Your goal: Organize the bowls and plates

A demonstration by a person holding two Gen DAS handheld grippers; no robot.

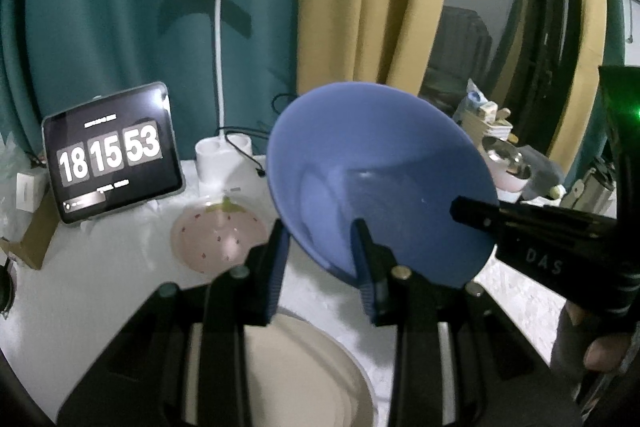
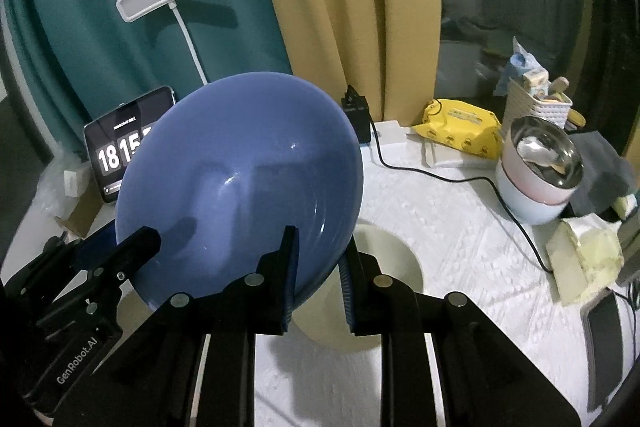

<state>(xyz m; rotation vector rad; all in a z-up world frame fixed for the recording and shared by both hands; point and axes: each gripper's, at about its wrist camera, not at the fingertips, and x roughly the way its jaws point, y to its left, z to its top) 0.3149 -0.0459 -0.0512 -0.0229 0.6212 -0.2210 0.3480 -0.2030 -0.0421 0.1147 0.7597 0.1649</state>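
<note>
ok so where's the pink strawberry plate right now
In the left wrist view the pink strawberry plate lies flat on the white table, left of the raised blue bowl, just in front of the white lamp base.

The left gripper [image 1: 322, 251] and the right gripper [image 2: 318, 259] each point forward and downward, jaws narrowed and clamped on opposite edges of one rim, one finger inside it and one outside. A hand [image 1: 588, 343] grasps the right gripper's body.
</note>
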